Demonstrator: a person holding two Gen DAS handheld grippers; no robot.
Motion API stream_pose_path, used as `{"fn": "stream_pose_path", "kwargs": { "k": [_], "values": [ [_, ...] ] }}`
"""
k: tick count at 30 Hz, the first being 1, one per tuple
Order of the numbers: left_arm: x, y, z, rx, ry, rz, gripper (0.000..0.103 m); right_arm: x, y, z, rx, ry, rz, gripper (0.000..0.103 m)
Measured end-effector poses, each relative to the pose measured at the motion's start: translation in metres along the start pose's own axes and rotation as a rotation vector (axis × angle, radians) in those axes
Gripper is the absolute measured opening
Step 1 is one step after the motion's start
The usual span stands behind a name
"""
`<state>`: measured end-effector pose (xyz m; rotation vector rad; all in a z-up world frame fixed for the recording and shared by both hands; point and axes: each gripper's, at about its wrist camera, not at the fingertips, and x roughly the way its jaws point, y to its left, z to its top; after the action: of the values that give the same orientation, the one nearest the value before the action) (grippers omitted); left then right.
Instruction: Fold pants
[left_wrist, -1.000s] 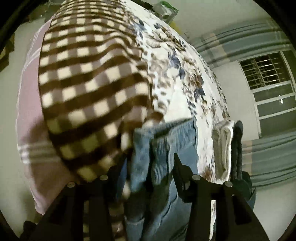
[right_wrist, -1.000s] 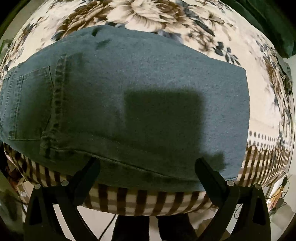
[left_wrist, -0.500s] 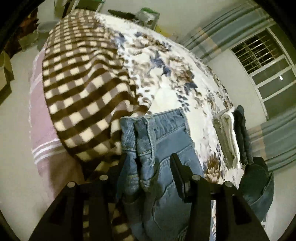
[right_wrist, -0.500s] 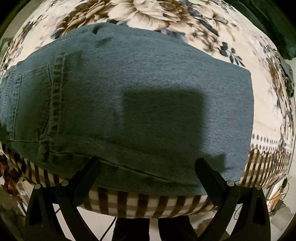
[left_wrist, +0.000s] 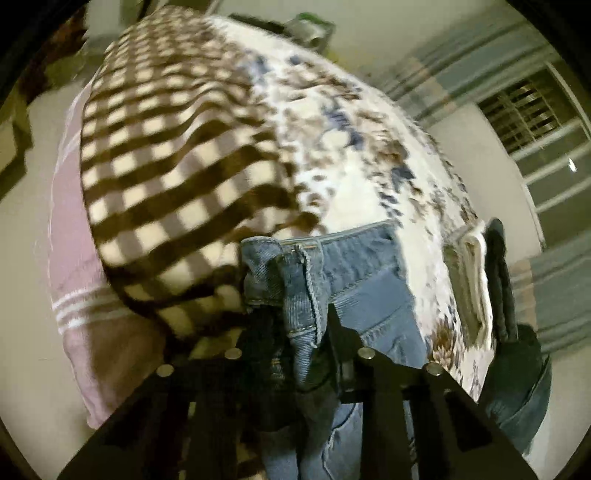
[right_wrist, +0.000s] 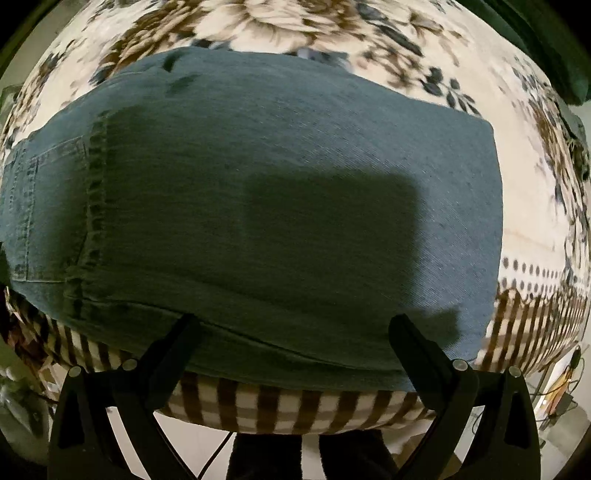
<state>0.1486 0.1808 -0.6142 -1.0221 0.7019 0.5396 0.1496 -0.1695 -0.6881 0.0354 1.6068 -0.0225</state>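
- Denim filled both views: the blue jeans (right_wrist: 277, 206) lay folded flat on the floral cream bedspread (right_wrist: 332, 33), near edge over the brown-and-cream checked blanket (right_wrist: 280, 402) at the bed's side.
- The left gripper (left_wrist: 295, 332) was clamped on the bunched waistband end of the jeans, a belt loop and seam pinched between its black fingers (left_wrist: 340, 343).
- The right gripper (right_wrist: 295, 325) hung with its jaws spread wide at the near edge of the denim, gripping nothing; whether its tips touched the cloth could not be told.
- Judged from this, the step was carrying the waistband end over for another fold. It would go best with the held end raised enough to clear the flat part, kept level so the edges met squarely, while the free gripper steadied the near edge.
- A risk was the thick waistband slipping or twisting in the pinch.
- No container showed; only a stack of folded white and dark clothes (left_wrist: 480, 280) sat on the bed beyond the jeans.
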Motion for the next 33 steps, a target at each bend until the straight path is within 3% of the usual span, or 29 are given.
{"fn": "stream_pose_path", "kwargs": {
  "k": [3,7,10,12,13,15,17,19,25,27,29,33],
  "values": [
    [-0.017,-0.019,-0.003,0.072,-0.030,-0.024,0.019,0.000,-0.009,0.001,0.001,0.000,0.002,0.103],
    [-0.039,-0.067,-0.028,0.269,-0.056,-0.080,0.018,0.002,-0.020,0.003,0.000,-0.003,0.005,0.103],
    [-0.033,-0.079,-0.042,0.363,-0.060,-0.058,0.019,0.006,-0.029,0.006,0.014,0.008,0.009,0.103],
    [-0.019,-0.065,-0.033,0.317,-0.046,-0.019,0.023,0.005,-0.031,0.010,0.024,0.009,0.018,0.103],
    [-0.011,-0.053,-0.024,0.266,-0.037,0.010,0.030,0.005,-0.030,0.015,0.022,0.006,0.019,0.103],
    [0.006,-0.025,-0.006,0.148,0.012,0.057,0.033,0.001,-0.031,0.021,0.013,-0.005,0.022,0.103],
    [0.022,0.007,0.009,0.015,0.078,0.012,0.033,0.000,-0.033,0.024,0.003,-0.006,0.025,0.103],
    [0.031,0.020,0.012,-0.031,0.109,-0.035,0.033,0.002,-0.036,0.026,0.002,-0.002,0.025,0.103],
    [0.034,0.013,0.005,-0.029,0.090,-0.033,0.036,0.007,-0.042,0.035,0.016,0.016,0.033,0.103],
    [0.030,0.008,0.005,-0.020,0.066,-0.018,0.025,0.009,-0.045,0.037,0.012,0.014,0.033,0.103],
    [0.022,-0.006,0.003,0.053,0.026,0.009,0.018,0.012,-0.044,0.040,0.012,0.011,0.026,0.103],
    [-0.001,-0.032,-0.002,0.169,-0.023,0.039,0.016,0.010,-0.039,0.043,-0.011,-0.019,-0.025,0.103]
  ]
}}
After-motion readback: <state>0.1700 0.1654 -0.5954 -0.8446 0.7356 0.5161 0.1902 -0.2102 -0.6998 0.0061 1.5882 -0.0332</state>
